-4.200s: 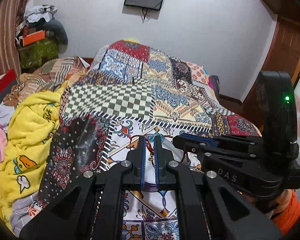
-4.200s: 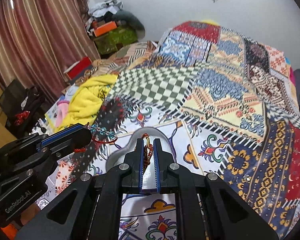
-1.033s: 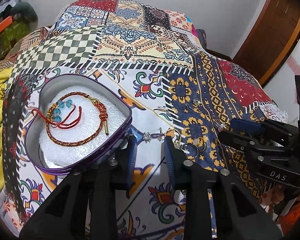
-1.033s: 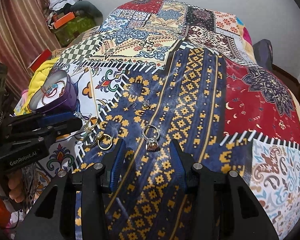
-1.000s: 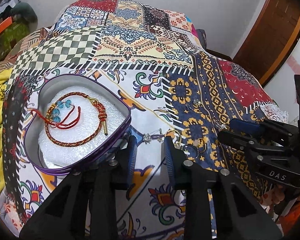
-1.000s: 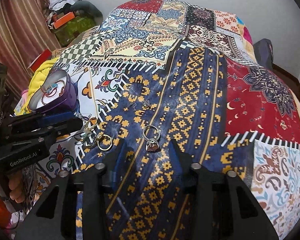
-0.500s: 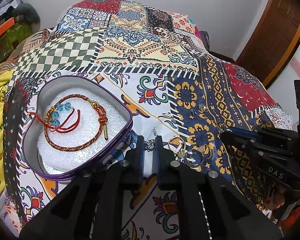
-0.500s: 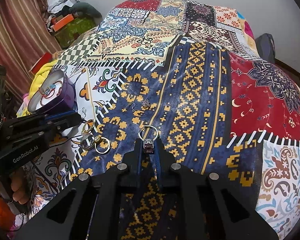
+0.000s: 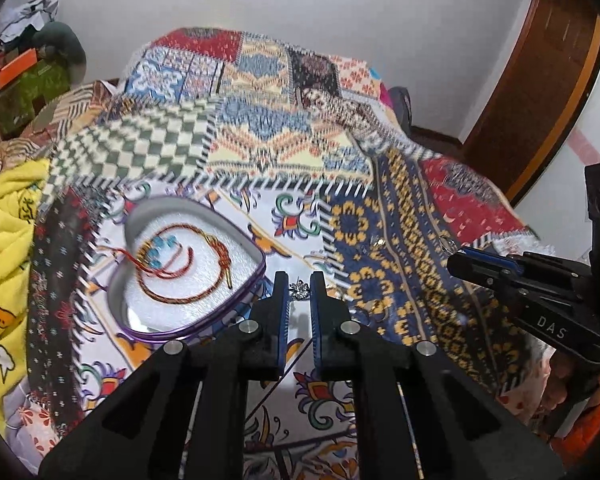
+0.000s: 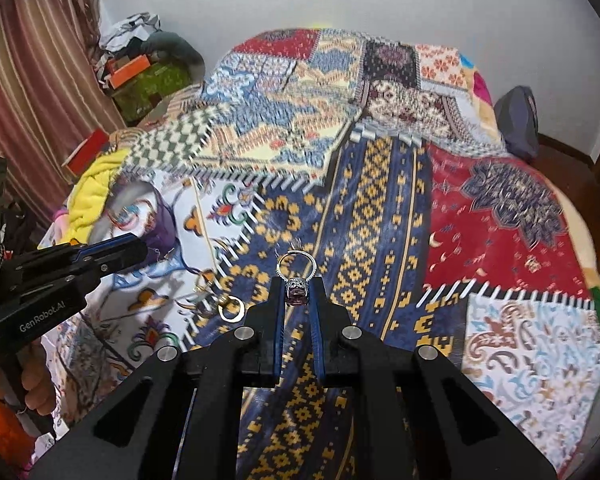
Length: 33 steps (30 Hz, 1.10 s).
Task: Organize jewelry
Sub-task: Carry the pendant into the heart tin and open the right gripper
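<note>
In the left wrist view my left gripper (image 9: 299, 280) is shut on a small silver charm (image 9: 301, 289), just right of the heart-shaped purple box (image 9: 256, 276). Red cord bracelets (image 9: 172, 268) lie on the box's white padding. In the right wrist view my right gripper (image 10: 298, 280) is shut on a silver ring with a purple stone (image 10: 297, 292), held above the blue and yellow patch of the bedspread. The ring's band sticks up past the fingertips. The left gripper (image 10: 140, 250) shows at the left of that view, the right gripper (image 9: 460, 260) at the right of the left wrist view.
A gold ring (image 10: 231, 306) and other small pieces (image 10: 200, 284) lie on the patchwork bedspread (image 10: 500, 216) between the grippers. A yellow blanket (image 9: 4, 220) is bunched at the left. A wooden door (image 9: 540, 92) and a white wall stand beyond the bed.
Both grippers went from open to shut, the left on the silver charm and the right on the ring. Both have since lifted and tilted up, so more of the room shows.
</note>
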Motion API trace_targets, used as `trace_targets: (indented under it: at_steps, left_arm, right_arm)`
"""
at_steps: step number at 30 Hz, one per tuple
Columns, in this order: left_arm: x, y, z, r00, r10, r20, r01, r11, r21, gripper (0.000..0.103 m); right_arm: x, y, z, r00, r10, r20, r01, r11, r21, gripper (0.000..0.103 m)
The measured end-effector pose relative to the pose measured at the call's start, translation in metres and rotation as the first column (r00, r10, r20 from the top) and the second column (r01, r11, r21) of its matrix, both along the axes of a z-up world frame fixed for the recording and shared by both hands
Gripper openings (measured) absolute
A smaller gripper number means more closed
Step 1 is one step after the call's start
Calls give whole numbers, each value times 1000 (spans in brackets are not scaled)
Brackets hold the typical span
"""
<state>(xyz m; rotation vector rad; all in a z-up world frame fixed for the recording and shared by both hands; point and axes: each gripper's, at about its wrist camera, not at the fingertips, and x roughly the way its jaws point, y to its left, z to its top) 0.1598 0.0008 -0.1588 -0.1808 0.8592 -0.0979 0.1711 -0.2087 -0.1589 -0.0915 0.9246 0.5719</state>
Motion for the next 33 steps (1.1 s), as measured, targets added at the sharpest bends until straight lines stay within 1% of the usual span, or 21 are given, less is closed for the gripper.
trace_targets:
  at_steps: [6,15,20,25,33]
  left_arm:
    - [-16,4,31,997,7,73,-8,1000,5,9]
    - [-35,19,66,986,41,164,-44,999,14,9]
    - [-41,32,76,979,66,192,-70,997,13,9]
    - [-44,48,81,973,97,208,-102,995,12,9]
    - [-40,73,75,970,135,204,-141,990,16,9]
  right_arm:
    - [-11,6,26,998,0,63,-1,1000,25,11]
    - [-24,25,59,991,23,134,-33,997,74,10]
    - [-29,42,70,986,47,162,-63,994,94,11]
    - [-29,59,74,982,77,172,-98,989,112,11]
    - [-21,95,64,978,143,154,-161,980,114,10]
